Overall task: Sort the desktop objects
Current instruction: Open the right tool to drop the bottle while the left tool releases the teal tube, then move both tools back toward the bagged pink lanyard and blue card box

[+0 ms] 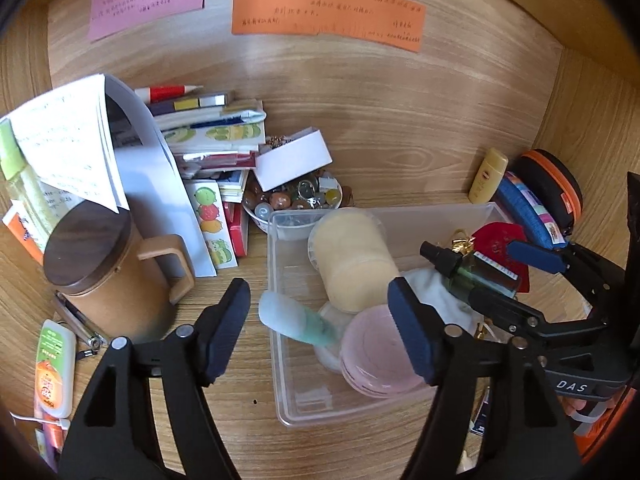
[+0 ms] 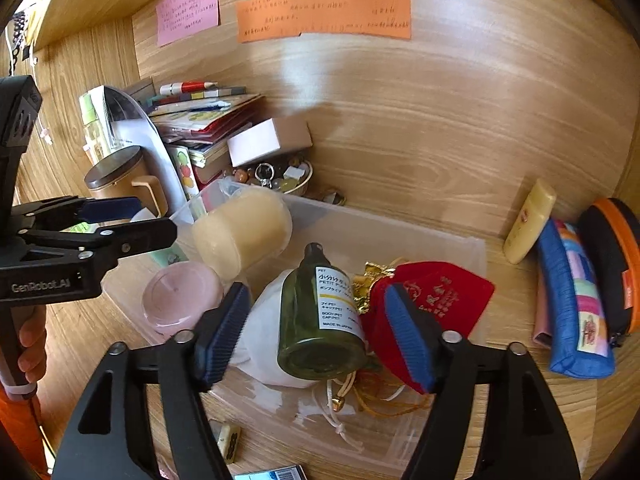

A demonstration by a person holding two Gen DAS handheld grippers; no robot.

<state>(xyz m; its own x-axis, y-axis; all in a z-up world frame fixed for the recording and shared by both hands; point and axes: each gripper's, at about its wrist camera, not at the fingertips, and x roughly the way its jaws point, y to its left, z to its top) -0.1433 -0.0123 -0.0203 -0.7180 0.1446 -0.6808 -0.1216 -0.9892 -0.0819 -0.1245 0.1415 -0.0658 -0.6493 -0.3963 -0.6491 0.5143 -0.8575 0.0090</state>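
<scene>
Far left: an orange-labelled tube (image 1: 54, 368) lies flat on the table (image 1: 248, 420), beside a metal clip (image 1: 78, 326).
Mug: a brown lidded mug (image 1: 108, 280) stands upright, handle toward the bin; loose white papers (image 1: 80, 148) lean over it from behind.
Back stack: notebooks and sticker sheets (image 1: 216, 136) are piled against the wooden back wall, with a red-and-white pen (image 1: 172, 92) on top.
Bowl: a small bowl of beads and trinkets (image 1: 296, 200) sits just behind the bin, a white box (image 1: 294, 158) tilted on its rim.
Left claw: the left claw (image 1: 320, 332) hangs wide over the near left end of the clear plastic bin (image 1: 280, 360), nothing pressed between its pads.
Below it: a pale green-tipped sponge-like piece (image 1: 292, 320) lies tilted across the bin's left wall, touching a pink round lid (image 1: 376, 356); a cream cylinder (image 1: 352, 260) lies on its side behind them.
Right claw: the right claw (image 2: 316, 336) stands wide; the green spray bottle (image 2: 320, 316) lies on its side between the pads, resting on a white cloth pouch (image 2: 264, 340) in the bin, with no pad seen pressing it.
Red pouch: a red pouch (image 2: 444, 296) with gold cords lies just right of the bottle, inside the bin.
Far right: a yellow tube (image 2: 528, 220) leans on the back wall; a blue pencil case (image 2: 572, 300) and an orange-rimmed black case (image 2: 612, 264) stand outside the bin.
</scene>
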